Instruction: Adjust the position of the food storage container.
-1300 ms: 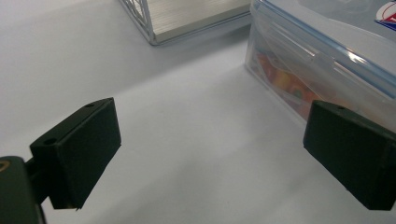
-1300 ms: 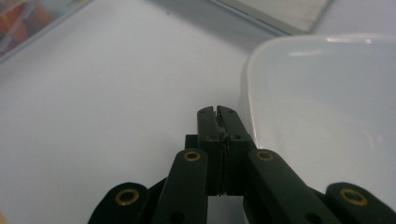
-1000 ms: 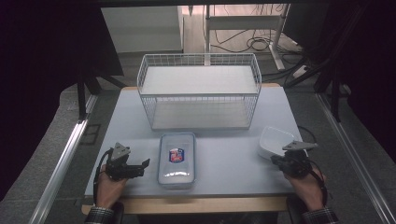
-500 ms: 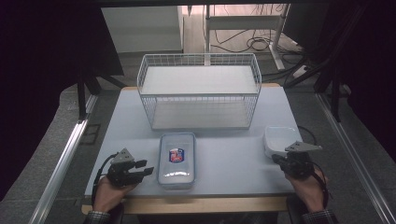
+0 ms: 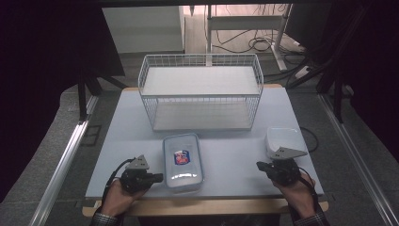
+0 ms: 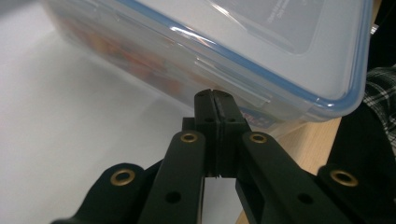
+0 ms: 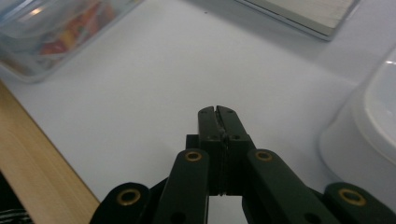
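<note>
A: While the room behind lies dark, with cables on the floor, what sits on the pale grey surface [image 5: 226, 150]?

B: A white wire basket [image 5: 201, 89], a clear lidded plastic box [image 5: 182, 156] with a blue seal near the front edge, and a white bowl [image 5: 282, 140].

A: And the tongs?

B: The left tongs [image 5: 157, 178] have just closed, empty, tips just beside the box. The right tongs [image 5: 260, 165] are together, empty, near the bowl.

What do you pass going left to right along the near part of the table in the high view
Left gripper, jaws shut → clear lidded container with a blue-rimmed lid → right gripper, jaws shut → white bowl-like dish, just beyond and right of it.
</note>
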Motion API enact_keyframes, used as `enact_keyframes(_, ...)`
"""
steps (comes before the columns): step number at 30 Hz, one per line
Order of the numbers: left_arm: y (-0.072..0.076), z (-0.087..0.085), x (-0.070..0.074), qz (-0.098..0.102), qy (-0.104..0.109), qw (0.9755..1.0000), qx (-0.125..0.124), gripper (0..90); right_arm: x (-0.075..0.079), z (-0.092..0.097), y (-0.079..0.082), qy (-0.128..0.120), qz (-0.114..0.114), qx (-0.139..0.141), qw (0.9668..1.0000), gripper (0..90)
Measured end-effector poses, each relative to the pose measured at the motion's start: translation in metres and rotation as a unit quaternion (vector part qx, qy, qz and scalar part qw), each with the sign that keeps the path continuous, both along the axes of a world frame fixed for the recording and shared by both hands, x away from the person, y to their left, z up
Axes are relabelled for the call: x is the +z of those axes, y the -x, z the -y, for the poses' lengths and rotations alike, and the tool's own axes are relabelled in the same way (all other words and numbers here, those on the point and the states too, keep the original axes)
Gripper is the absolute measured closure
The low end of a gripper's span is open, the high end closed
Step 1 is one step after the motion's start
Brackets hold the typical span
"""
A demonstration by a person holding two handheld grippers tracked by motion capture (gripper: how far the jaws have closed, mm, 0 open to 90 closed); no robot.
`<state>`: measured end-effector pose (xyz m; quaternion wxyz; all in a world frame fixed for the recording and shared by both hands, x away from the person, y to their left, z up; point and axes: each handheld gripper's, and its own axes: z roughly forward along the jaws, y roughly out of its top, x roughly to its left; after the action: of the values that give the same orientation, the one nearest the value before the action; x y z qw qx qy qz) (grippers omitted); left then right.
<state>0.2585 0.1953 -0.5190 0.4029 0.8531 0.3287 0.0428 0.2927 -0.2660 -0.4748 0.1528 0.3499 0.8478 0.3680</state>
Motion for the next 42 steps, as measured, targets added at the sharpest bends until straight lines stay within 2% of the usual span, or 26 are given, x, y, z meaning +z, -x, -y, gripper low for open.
enact_keyframes(5, -0.002, 0.015, 0.001, -0.001, -0.001, 1.0, -0.009, 90.0, -0.001, -0.011, 0.006, -0.011, -0.01, 0.02, 0.9997, 89.2)
enact_keyframes(6, -0.003, 0.022, 0.001, -0.002, 0.001, 0.9999, -0.014, 90.0, -0.002, -0.014, 0.007, -0.014, -0.011, 0.025, 0.9995, 89.2)
enact_keyframes(11, -0.006, 0.039, 0.002, 0.001, 0.003, 0.9997, -0.026, 89.9, -0.004, -0.022, 0.011, -0.014, -0.018, 0.041, 0.9989, 89.2)
enact_keyframes(17, -0.012, 0.071, 0.003, 0.008, 0.001, 0.9987, -0.05, 89.9, -0.007, -0.031, 0.013, -0.022, -0.03, 0.055, 0.9978, 89.2)
enact_keyframes(18, -0.012, 0.071, 0.003, 0.008, 0.001, 0.9987, -0.05, 89.9, -0.007, -0.031, 0.013, -0.022, -0.03, 0.055, 0.9978, 89.2)
enact_keyframes(19, -0.015, 0.078, 0.003, 0.006, 0.007, 0.9983, -0.057, 90.0, -0.008, -0.034, 0.014, -0.023, -0.032, 0.061, 0.9973, 89.1)
enact_keyframes(21, -0.016, 0.08, 0.003, 0.004, 0.01, 0.9975, -0.07, 90.0, -0.009, -0.036, 0.014, -0.025, -0.034, 0.066, 0.9969, 89.2)
enact_keyframes(24, -0.018, 0.073, 0.005, 0.009, -0.001, 0.9982, -0.059, 90.0, -0.01, -0.039, 0.015, -0.026, -0.037, 0.069, 0.9966, 89.1)
enact_keyframes(25, -0.021, 0.066, 0.006, 0.01, -0.002, 0.9989, -0.047, 90.0, -0.01, -0.04, 0.016, -0.028, -0.04, 0.07, 0.9964, 89.2)
enact_keyframes(27, -0.028, 0.046, 0.008, 0.02, -0.014, 0.9997, -0.006, 90.0, -0.013, -0.045, 0.016, -0.028, -0.046, 0.078, 0.9955, 89.2)
enact_keyframes(28, -0.033, 0.036, 0.009, 0.025, -0.021, 0.9992, 0.022, 90.0, -0.013, -0.045, 0.016, -0.028, -0.046, 0.078, 0.9955, 89.2)
enact_keyframes(29, -0.046, 0.018, 0.01, 0.028, -0.024, 0.9968, 0.071, 89.9, -0.016, -0.05, 0.014, -0.026, -0.052, 0.081, 0.995, 89.2)
enact_keyframes(30, -0.046, 0.018, 0.01, 0.028, -0.024, 0.9968, 0.071, 89.9, -0.016, -0.05, 0.014, -0.026, -0.052, 0.081, 0.995, 89.2)
enact_keyframes(31, -0.061, 0.007, 0.009, 0.035, -0.029, 0.9939, 0.101, 89.9, -0.017, -0.055, 0.012, -0.026, -0.058, 0.08, 0.9948, 89.2)
enact_keyframes(32, -0.061, 0.007, 0.009, 0.035, -0.029, 0.9939, 0.101, 89.9, -0.017, -0.057, 0.011, -0.026, -0.057, 0.081, 0.9948, 89.2)
enact_keyframes(33, -0.079, 0.006, 0.007, 0.036, -0.035, 0.9919, 0.117, 89.9, -0.017, -0.059, 0.01, -0.027, -0.059, 0.078, 0.9949, 89.3)
enact_keyframes(34, -0.079, 0.006, 0.007, 0.036, -0.035, 0.9919, 0.117, 89.9, -0.017, -0.061, 0.009, -0.028, -0.058, 0.076, 0.995, 89.2)
enact_keyframes(35, -0.087, 0.008, 0.006, 0.035, -0.034, 0.992, 0.117, 89.9, -0.017, -0.061, 0.009, -0.028, -0.058, 0.076, 0.995, 89.2)
enact_keyframes(36, -0.102, 0.015, 0.004, 0.037, -0.032, 0.993, 0.107, 89.7, -0.018, -0.066, 0.007, -0.029, -0.061, 0.073, 0.995, 89.2)
enact_keyframes(37, -0.102, 0.015, 0.004, 0.037, -0.032, 0.993, 0.107, 89.7, -0.018, -0.066, 0.007, -0.029, -0.061, 0.073, 0.995, 89.2)
enact_keyframes(39, -0.113, 0.025, 0.003, 0.038, -0.026, 0.9947, 0.092, 89.5, -0.019, -0.069, 0.005, -0.031, -0.065, 0.074, 0.9947, 89.2)
enact_keyframes(40, -0.116, 0.033, 0.002, 0.042, -0.038, 0.9946, 0.087, 89.8, -0.021, -0.072, 0.003, -0.026, -0.065, 0.07, 0.9951, 89.1)
enact_keyframes(42, -0.117, 0.034, 0.001, 0.042, -0.044, 0.9947, 0.083, 89.9, -0.022, -0.073, 0.002, -0.021, -0.064, 0.069, 0.9954, 89.1)
